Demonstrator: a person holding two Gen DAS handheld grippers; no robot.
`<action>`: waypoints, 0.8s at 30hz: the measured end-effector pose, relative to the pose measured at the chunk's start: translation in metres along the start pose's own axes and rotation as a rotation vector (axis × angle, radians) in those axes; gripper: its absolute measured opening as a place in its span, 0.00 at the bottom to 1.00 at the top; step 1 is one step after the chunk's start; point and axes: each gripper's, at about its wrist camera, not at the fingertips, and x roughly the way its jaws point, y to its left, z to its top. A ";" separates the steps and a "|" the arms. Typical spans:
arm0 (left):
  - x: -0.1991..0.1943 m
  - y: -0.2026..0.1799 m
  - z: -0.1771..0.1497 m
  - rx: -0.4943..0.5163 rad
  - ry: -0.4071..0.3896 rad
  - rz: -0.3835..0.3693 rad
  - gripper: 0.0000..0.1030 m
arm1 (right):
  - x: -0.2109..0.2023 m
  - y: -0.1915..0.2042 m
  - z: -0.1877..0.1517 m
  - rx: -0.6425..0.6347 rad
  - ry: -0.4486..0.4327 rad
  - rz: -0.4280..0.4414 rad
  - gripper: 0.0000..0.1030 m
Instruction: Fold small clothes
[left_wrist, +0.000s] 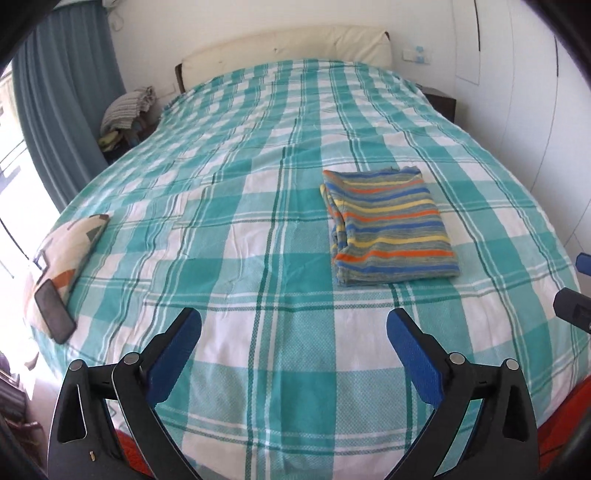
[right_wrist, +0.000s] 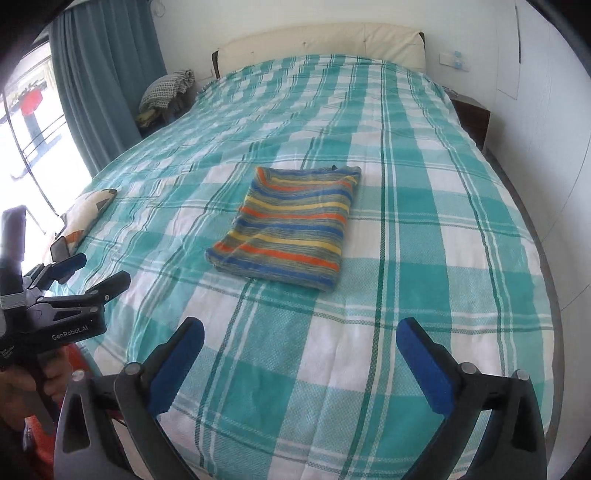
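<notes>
A small striped garment (left_wrist: 389, 227) in grey, blue, orange and yellow lies folded into a flat rectangle on the teal-and-white checked bedspread (left_wrist: 258, 258). It shows in the right wrist view too, the striped garment (right_wrist: 291, 225) near the middle of the bed. My left gripper (left_wrist: 294, 321) hovers above the near part of the bed, well short of the garment, jaws wide open and empty. My right gripper (right_wrist: 300, 330) also stands open with nothing between its blue pads (right_wrist: 424, 365). The left gripper (right_wrist: 99, 269) appears at the left edge of the right wrist view, held by a hand.
A patterned cushion (left_wrist: 62, 251) with a dark phone (left_wrist: 53, 310) on it lies at the bed's left edge. A cream headboard (left_wrist: 288, 48) stands at the far end. A pile of clothes (left_wrist: 127, 107) sits beside blue curtains (left_wrist: 66, 96). A dark nightstand (right_wrist: 471, 114) stands on the right.
</notes>
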 end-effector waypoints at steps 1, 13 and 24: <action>-0.009 -0.001 0.001 -0.001 -0.004 0.020 0.98 | -0.009 0.007 0.000 -0.008 -0.008 -0.004 1.00; -0.077 -0.005 -0.001 -0.026 0.066 -0.011 0.98 | -0.077 0.043 0.001 -0.028 -0.016 -0.039 1.00; -0.102 -0.003 -0.007 -0.034 0.060 -0.006 0.98 | -0.094 0.062 -0.011 -0.056 0.040 -0.007 1.00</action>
